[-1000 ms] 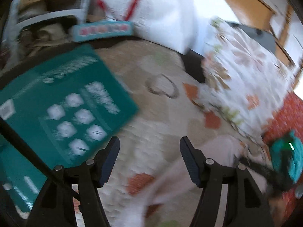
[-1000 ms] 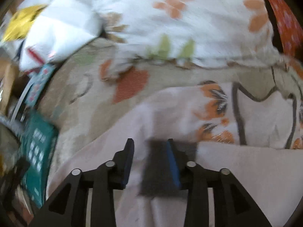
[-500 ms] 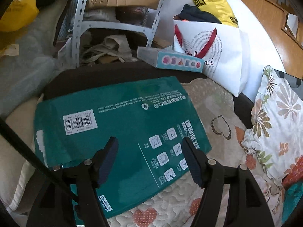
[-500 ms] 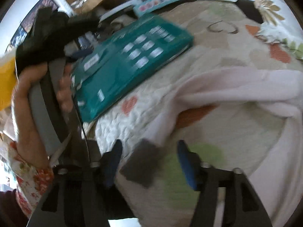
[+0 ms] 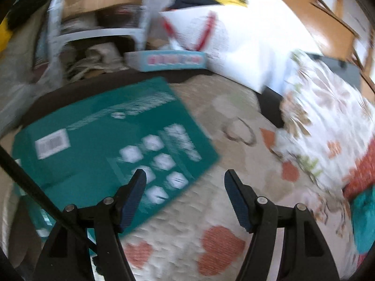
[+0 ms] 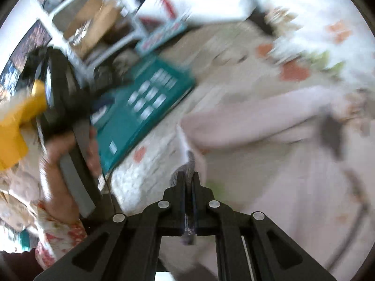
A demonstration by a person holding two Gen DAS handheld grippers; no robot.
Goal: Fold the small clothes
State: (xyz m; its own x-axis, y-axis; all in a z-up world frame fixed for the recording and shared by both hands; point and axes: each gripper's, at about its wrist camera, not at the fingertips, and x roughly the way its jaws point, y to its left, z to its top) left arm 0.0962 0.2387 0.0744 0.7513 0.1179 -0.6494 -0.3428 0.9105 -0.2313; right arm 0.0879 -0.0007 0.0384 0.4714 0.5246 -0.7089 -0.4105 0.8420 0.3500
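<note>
A pale pink garment [image 6: 269, 121] with a dark printed outline lies spread on the heart-patterned quilt [image 6: 150, 173]. My right gripper [image 6: 188, 178] is shut on the garment's edge, with a strip of dark-trimmed cloth pinched between the pads. My left gripper [image 5: 185, 187] is open and empty above the quilt [image 5: 222, 245], over the corner of a teal flat box [image 5: 105, 149]. The garment does not show in the left wrist view. Both views are blurred by motion.
The teal box [image 6: 140, 107] lies on the quilt's left side. A flowered pillow [image 5: 328, 121] sits at the right. A white shopping bag [image 5: 229, 46], a small pastel box [image 5: 168, 59] and a cluttered shelf [image 5: 93, 23] stand behind. The person's left hand [image 6: 65, 149] holds the other gripper.
My right gripper has closed on the garment's edge; it was open half a second ago. My left gripper has swung right and down, still open.
</note>
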